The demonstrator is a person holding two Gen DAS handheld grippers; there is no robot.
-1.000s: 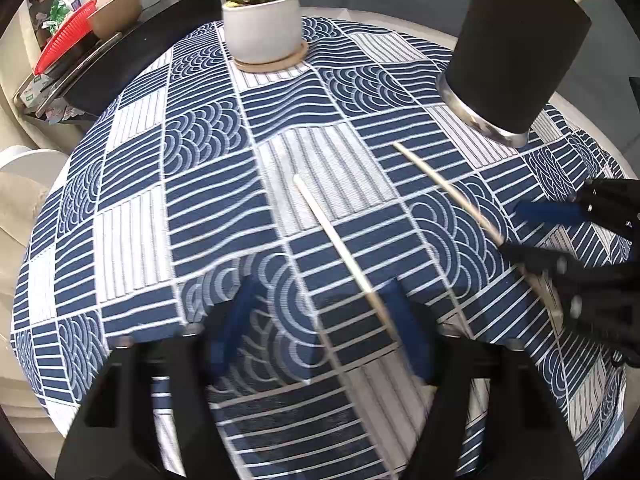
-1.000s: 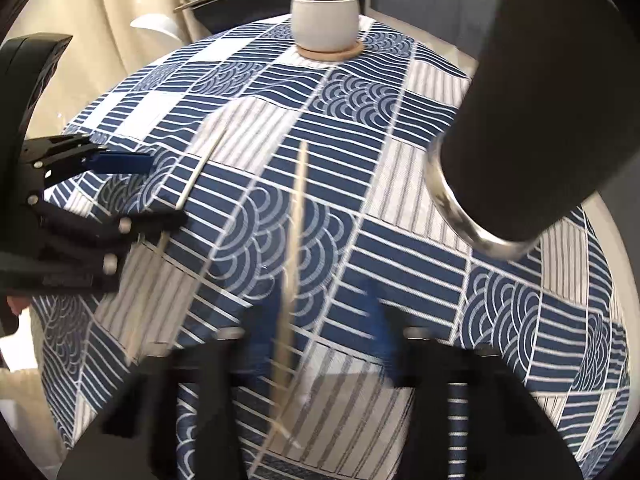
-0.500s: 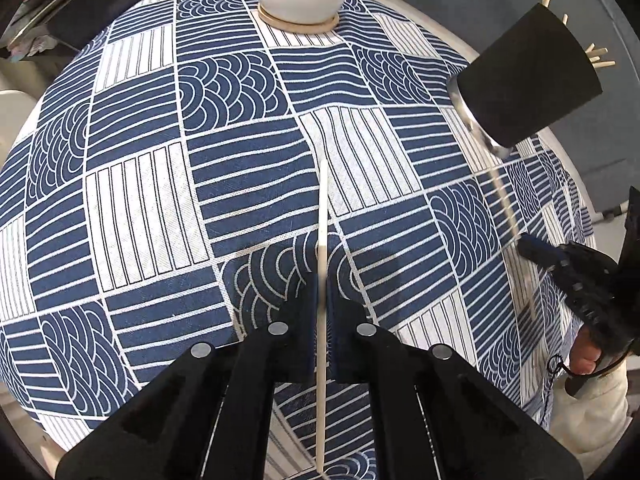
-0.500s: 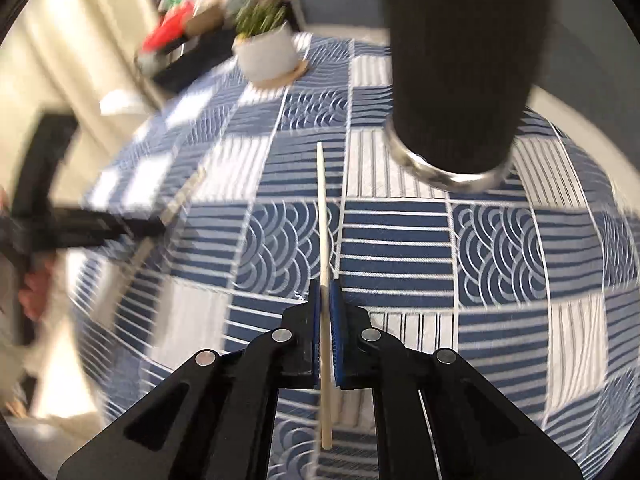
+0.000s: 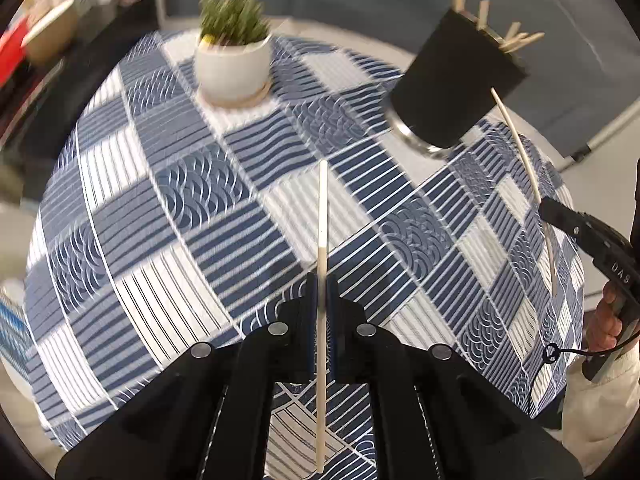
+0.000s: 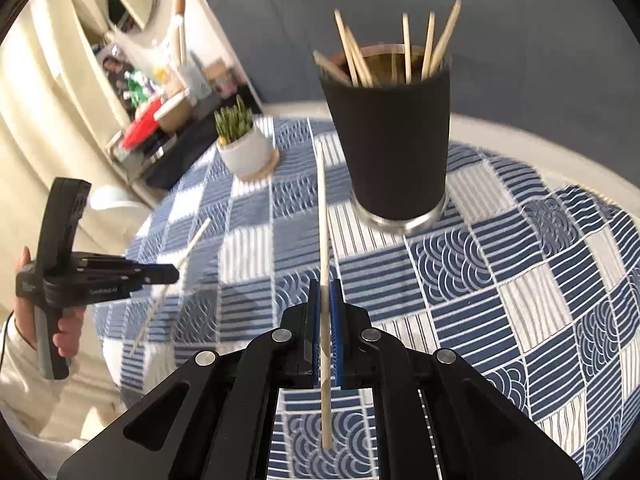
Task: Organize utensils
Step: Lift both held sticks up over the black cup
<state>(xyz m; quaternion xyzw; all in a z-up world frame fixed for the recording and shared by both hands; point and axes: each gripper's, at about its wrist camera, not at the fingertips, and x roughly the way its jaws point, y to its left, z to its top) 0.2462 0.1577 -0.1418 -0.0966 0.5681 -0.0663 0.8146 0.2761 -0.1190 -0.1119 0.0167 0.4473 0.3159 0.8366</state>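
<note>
Each gripper is clamped tight on a single wooden chopstick: the left gripper [image 5: 320,300] pinches its left chopstick [image 5: 321,216] near the middle, and the right gripper [image 6: 325,312] does the same with the right chopstick [image 6: 323,216], so both sticks jut forward past the pads and clear of the blue patterned tablecloth [image 5: 192,200]. The black cup [image 6: 390,136], already bristling with chopsticks, stands at the far side of the table, right of the potted succulent [image 6: 244,148]. Gripping mid-length likely keeps each stick balanced and leaves a long free end to drop into the cup's mouth.
</note>
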